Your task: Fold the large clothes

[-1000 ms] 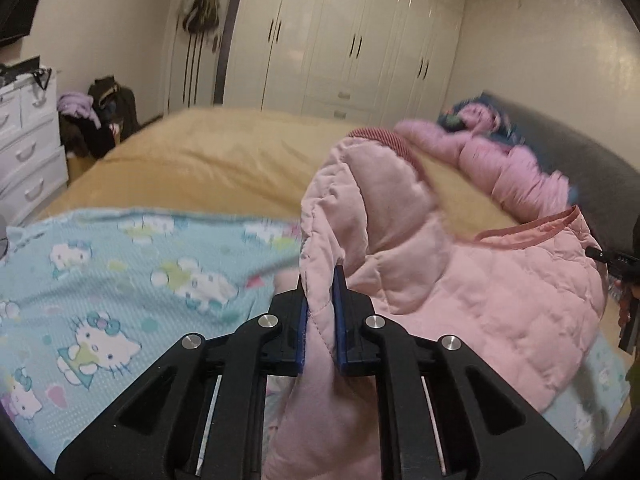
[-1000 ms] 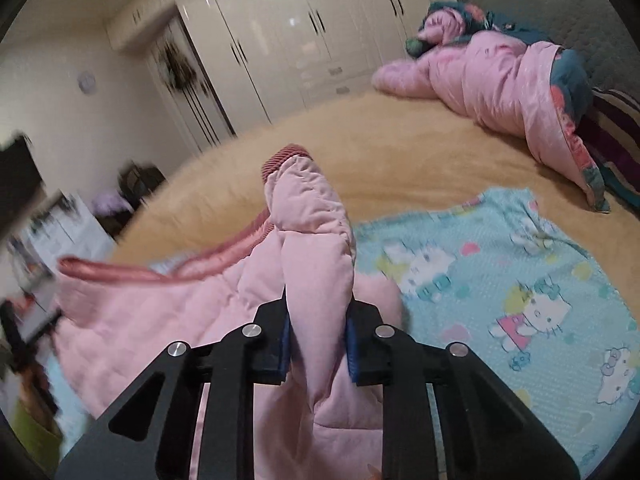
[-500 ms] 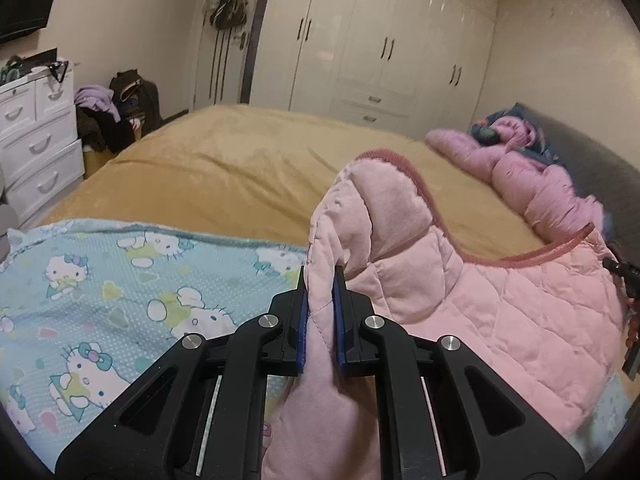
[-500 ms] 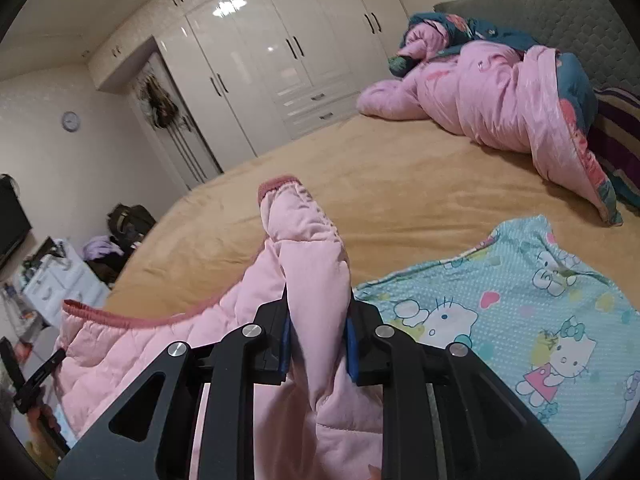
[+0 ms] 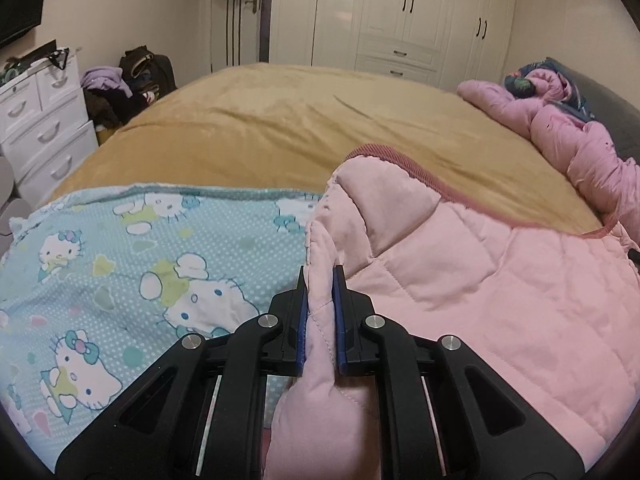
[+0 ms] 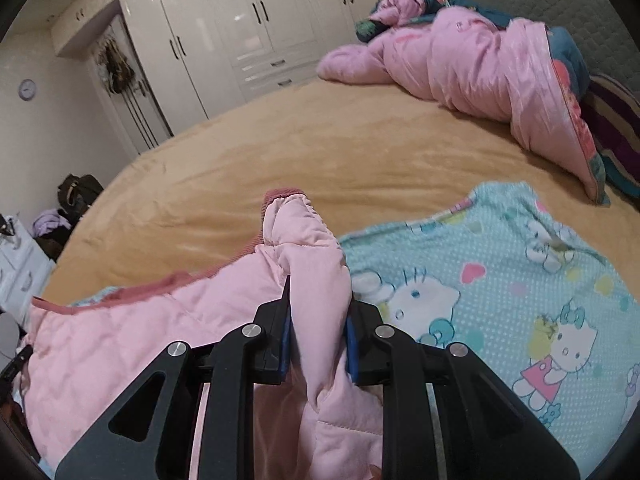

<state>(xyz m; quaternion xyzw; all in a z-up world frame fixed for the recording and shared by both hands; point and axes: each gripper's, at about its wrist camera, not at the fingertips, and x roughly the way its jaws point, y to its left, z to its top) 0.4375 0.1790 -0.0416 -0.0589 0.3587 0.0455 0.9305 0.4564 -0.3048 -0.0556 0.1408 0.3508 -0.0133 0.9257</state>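
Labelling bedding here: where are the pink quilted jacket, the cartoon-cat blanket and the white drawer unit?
pink quilted jacket (image 5: 480,300), left wrist view, quilted panel.
cartoon-cat blanket (image 6: 500,280), right wrist view, printed middle.
white drawer unit (image 5: 44,128), left wrist view, drawer front.

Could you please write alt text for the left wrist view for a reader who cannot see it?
The left gripper is shut on a fold of a pink quilted jacket lying on a blue cartoon-cat blanket spread over a tan bed. White wardrobes stand behind, and a pink duvet is bunched at right.

quilted matt jacket (image 5: 460,288), glossy wardrobe (image 6: 240,28)
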